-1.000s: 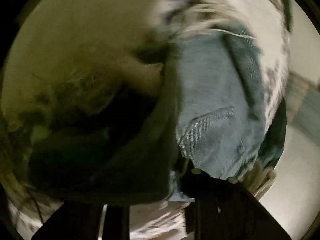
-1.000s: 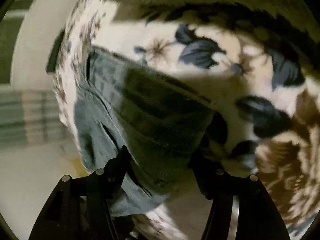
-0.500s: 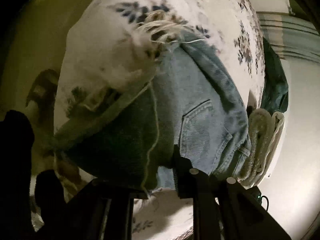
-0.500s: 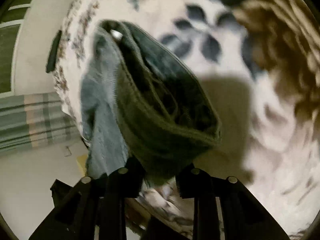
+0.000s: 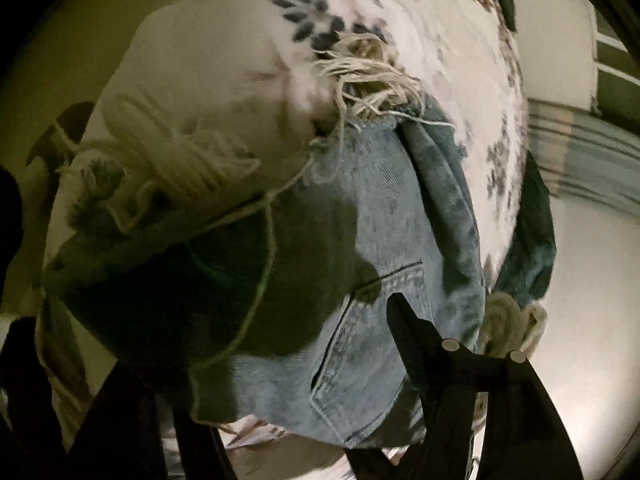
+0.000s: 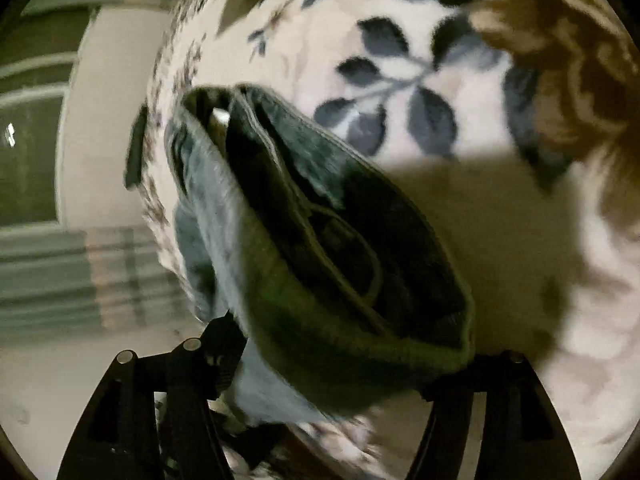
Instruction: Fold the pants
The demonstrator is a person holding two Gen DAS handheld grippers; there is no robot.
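Note:
Light blue jeans with frayed white hems lie folded on a floral blanket. A back pocket faces the left wrist camera. My left gripper is open, its jaws spread wide over the near edge of the jeans, its right finger lying on the pocket. In the right wrist view the folded jeans show as a thick dark bundle. My right gripper is open, with the fold's near end between its spread fingers.
The blanket has dark leaf prints and a brown patch. A dark green cloth and a cream rolled cloth lie by the blanket's edge. A striped rug covers the pale floor.
Both grippers have opened and let go of the jeans. The jeans were carried in the air a second ago and now lie folded on the blanket.

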